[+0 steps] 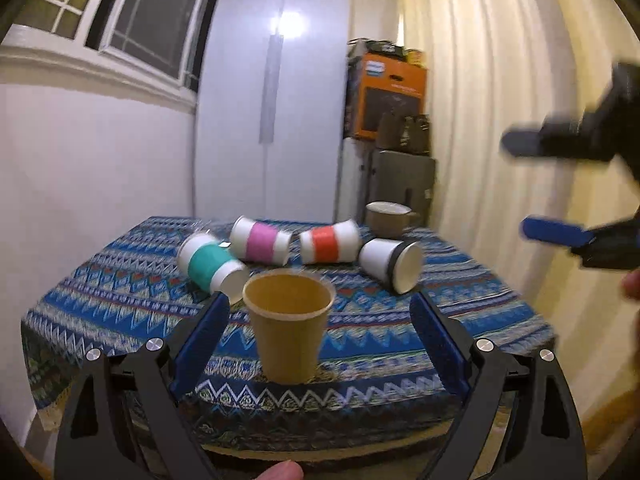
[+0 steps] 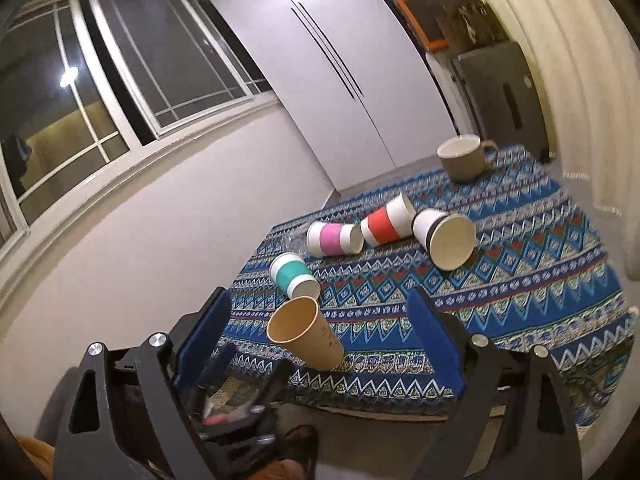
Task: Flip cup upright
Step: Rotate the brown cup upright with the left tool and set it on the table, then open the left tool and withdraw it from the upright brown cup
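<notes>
Near the front edge of the table, the tan paper cup stands upright between the wide-spread fingers of the left hand-held gripper, untouched. The right hand-held gripper hangs wide, empty, above.

Both wrist views face table, sharing cups; right higher.

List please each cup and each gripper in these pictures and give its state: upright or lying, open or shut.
brown paper cup: upright, empty
teal-band cup: lying on its side
pink-band cup: lying on its side
red-band cup: lying on its side
black-band cup: lying on its side
ceramic mug: upright
left gripper: open, empty
right gripper: open, empty
</notes>
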{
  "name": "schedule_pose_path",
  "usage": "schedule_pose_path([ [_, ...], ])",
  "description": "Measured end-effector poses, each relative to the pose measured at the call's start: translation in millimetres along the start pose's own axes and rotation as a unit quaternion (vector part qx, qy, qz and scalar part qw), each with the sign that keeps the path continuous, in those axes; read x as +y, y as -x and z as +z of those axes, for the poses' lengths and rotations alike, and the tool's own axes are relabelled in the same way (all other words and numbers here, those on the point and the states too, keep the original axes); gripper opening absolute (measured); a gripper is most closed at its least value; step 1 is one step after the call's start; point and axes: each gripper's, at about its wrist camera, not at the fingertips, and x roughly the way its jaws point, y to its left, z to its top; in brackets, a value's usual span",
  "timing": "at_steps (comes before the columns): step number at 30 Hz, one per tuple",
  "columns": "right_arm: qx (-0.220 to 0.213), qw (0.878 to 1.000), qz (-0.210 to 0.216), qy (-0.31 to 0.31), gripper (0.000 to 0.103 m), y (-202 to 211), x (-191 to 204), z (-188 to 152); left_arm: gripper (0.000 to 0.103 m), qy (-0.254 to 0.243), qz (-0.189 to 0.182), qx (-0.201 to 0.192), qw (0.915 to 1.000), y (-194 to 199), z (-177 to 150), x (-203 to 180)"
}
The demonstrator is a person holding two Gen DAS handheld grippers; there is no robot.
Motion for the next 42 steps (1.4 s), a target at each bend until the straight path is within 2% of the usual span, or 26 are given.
schedule_pose_path([
  [3, -0.007, 1.0, -0.005, 0.012, 0.088, 8, 9, -1, 0.089, 0.001, -0.026, 0.01, 0.9996, 17, 26, 10],
  [8, -0.015, 0.998, -0.039, 0.046, 0.088, 21, 32, -4, 0.089, -0.02, -0.028, 0.013, 0.9993, 51, 55, 40],
  [13, -0.027, 0.995, -0.049, 0.084, 0.092, 35, 56, -9, 0.089, -0.026, -0.031, 0.024, 0.9989, 74, 68, 69],
  [21, -0.02, 0.989, -0.068, 0.134, 0.092, 23, 70, -28, 0.089, -0.042, -0.027, 0.029, 0.9983, 91, 58, 96],
  [28, -0.024, 0.974, -0.107, 0.201, 0.092, 12, 74, -44, 0.089, -0.044, -0.043, 0.042, 0.9972, 83, 43, 110],
  [35, -0.017, 0.977, -0.108, 0.184, 0.092, 10, 61, -46, 0.089, -0.019, -0.039, 0.05, 0.9978, 82, 40, 122],
  [42, -0.003, 0.979, -0.102, 0.175, 0.092, 7, 57, -44, 0.089, -0.022, -0.05, 0.063, 0.9965, 77, 39, 119],
])
